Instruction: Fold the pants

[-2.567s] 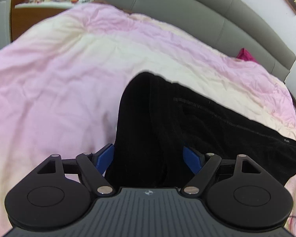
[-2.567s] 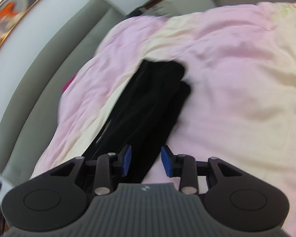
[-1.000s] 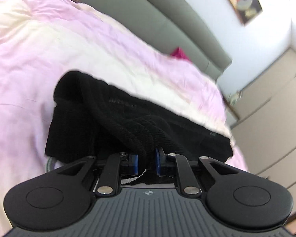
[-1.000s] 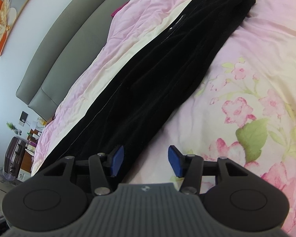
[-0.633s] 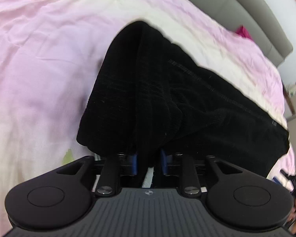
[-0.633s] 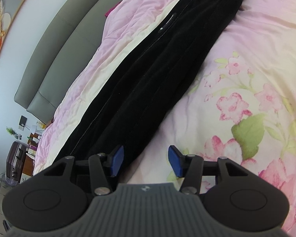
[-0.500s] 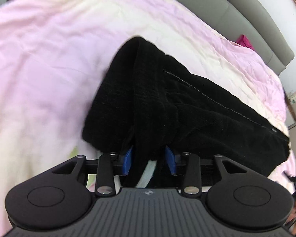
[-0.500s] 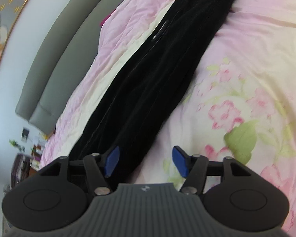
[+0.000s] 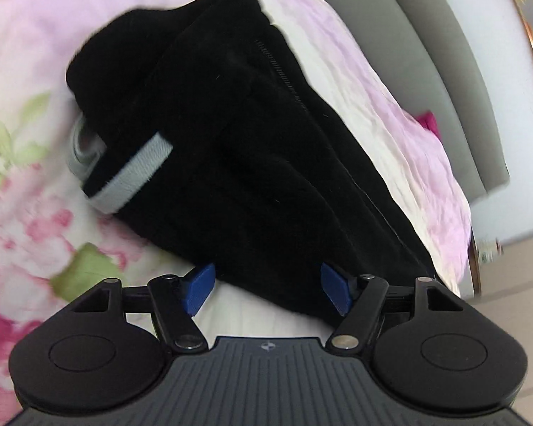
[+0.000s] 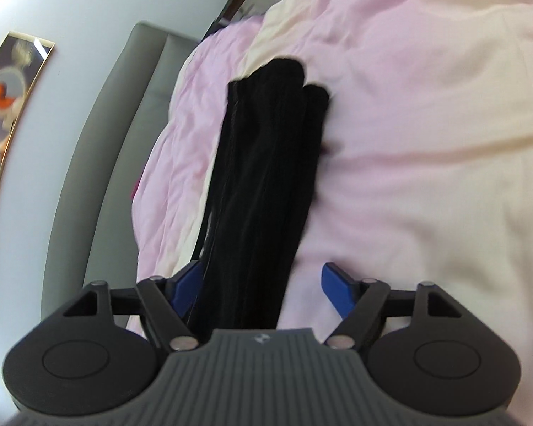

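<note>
The black pants (image 9: 252, 149) lie on the pink and cream bedspread, folded lengthwise, with the grey waistband (image 9: 131, 177) showing at the left end. My left gripper (image 9: 266, 291) is open and empty just above the near edge of the pants. In the right wrist view the pants (image 10: 266, 184) stretch away as a long black strip. My right gripper (image 10: 263, 291) is open, its fingers to either side of the near end of the strip, holding nothing.
The grey padded headboard (image 9: 437, 56) runs along the far side of the bed, also in the right wrist view (image 10: 99, 163). A magenta item (image 9: 426, 122) lies by it. A framed picture (image 10: 7, 81) hangs on the wall. Floral bedding (image 9: 28, 220) lies at the left.
My left gripper let go of the pants' waist end and opened wide, backing off. My right gripper stayed open and swung to a new view along the pants.
</note>
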